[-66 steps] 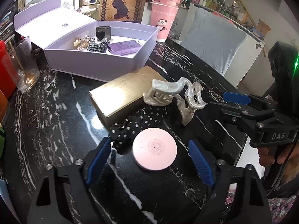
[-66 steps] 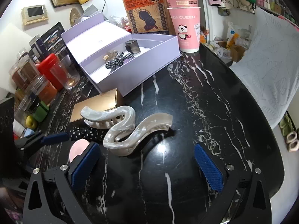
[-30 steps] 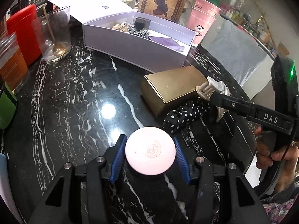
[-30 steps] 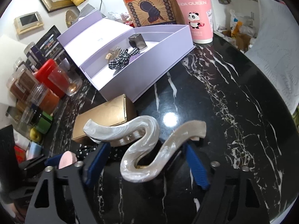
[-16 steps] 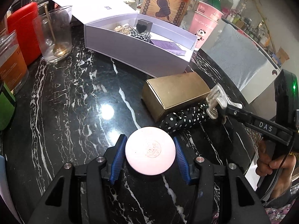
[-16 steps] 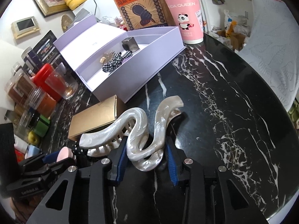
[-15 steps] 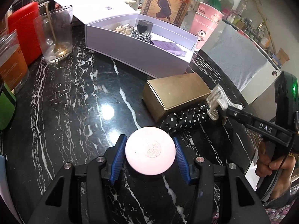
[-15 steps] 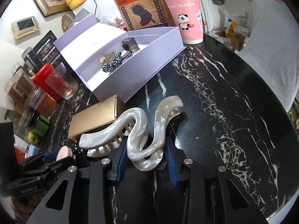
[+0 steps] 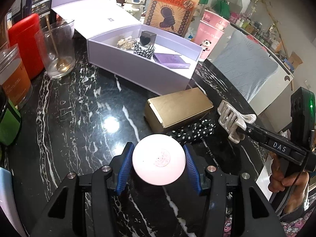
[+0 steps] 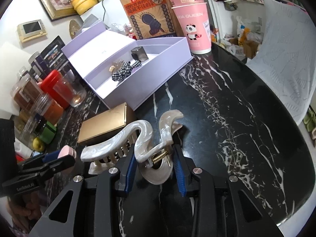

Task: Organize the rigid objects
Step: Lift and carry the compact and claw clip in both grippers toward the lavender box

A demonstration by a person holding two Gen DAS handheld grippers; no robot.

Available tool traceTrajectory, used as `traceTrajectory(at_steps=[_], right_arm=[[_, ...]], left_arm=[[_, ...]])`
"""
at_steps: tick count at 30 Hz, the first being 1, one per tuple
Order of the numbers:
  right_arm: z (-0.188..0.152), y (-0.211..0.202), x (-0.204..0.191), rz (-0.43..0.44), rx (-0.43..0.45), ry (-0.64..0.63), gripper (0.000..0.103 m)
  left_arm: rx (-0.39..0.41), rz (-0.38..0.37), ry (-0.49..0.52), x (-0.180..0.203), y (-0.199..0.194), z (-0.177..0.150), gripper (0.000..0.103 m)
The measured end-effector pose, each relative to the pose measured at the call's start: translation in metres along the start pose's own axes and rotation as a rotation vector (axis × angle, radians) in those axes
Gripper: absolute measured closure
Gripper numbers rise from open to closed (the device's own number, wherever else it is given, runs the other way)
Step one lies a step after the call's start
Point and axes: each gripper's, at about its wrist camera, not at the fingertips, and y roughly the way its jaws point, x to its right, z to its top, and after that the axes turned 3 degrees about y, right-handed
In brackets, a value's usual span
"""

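Two grippers over black marble table (image 9: 79, 108): left gripper (image 9: 159, 165) clamps one pink round compact (image 9: 159, 162); right gripper (image 10: 155, 165), marked "DAS", jaws just narrowed, clamps one pearl hair claw (image 10: 142, 138). Two pink "QUEEN" cups (image 10: 194, 29).

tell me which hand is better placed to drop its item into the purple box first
Right, probably. The right gripper has just closed on the pearl hair claw, lifted clear, facing the purple box. The left gripper holds the pink compact farther back.

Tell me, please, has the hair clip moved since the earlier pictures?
Yes. The hair clip, gripped by the right gripper, has lifted off the table, nearer the gold box.
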Motion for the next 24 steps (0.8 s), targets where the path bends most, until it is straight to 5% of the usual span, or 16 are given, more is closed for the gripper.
traceTrajectory(at_steps=[24], right_arm=[[-0.001,-0.040,-0.001,0.038,0.080,-0.003,0.069]], left_arm=[[0.074,-0.034,0.065,0.026,-0.020,0.028,0.052]])
